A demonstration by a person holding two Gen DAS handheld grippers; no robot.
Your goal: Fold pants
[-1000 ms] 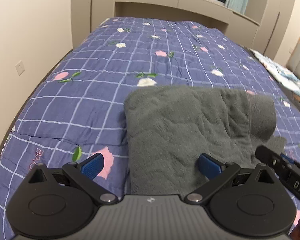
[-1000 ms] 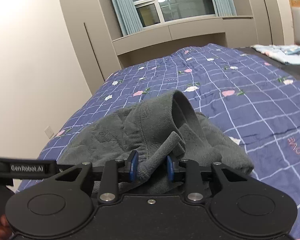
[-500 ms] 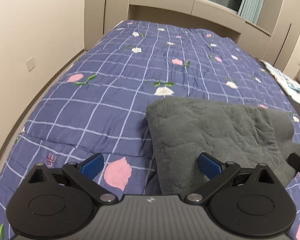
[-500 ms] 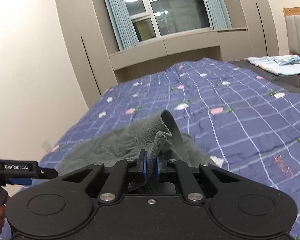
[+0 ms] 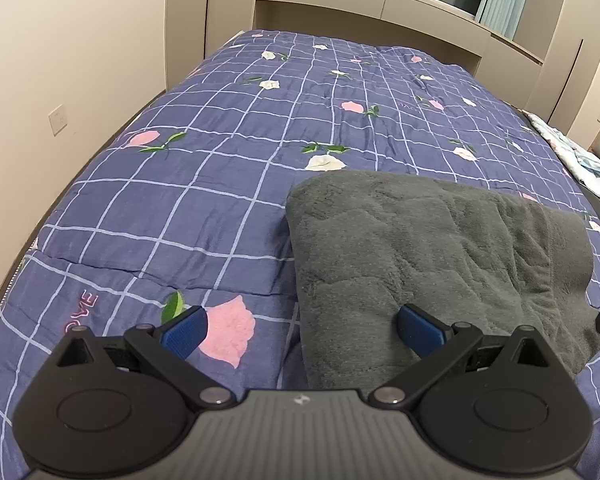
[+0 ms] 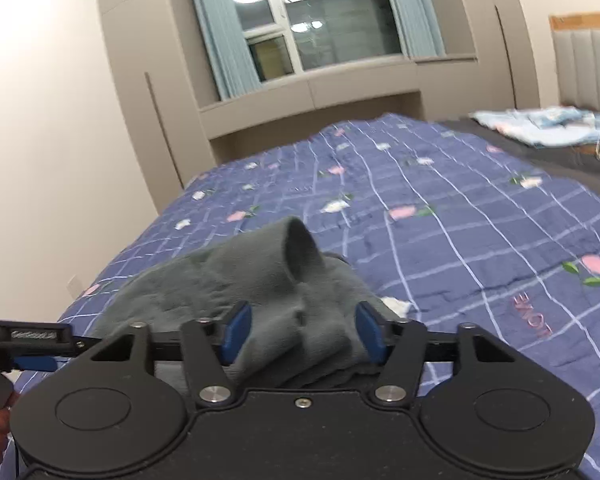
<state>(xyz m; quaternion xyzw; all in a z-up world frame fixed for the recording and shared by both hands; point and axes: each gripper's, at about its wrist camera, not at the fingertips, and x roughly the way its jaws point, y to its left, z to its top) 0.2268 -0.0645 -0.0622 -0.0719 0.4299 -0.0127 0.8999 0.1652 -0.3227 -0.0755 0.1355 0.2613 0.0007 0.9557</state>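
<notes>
– Where are the pants (image 5: 428, 256)?
– Folded on the blue quilt (image 5: 228, 152).
– The left gripper (image 5: 300, 330)?
– Spread wide, holding nothing.
– The right gripper (image 6: 298, 334)?
– Also parted, with fabric bunched loosely between its fingers.

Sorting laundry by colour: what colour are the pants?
Dark grey, fleecy pants; best seen in the left wrist view.

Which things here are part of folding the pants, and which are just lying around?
Part of the job:
- grey pants, folded on the bed
- left claw, open
- right claw, open around a raised bit of the pants

Just lying about:
- blue checked quilt under the pants
- pale blue cloth at the far right
- curtains
</notes>
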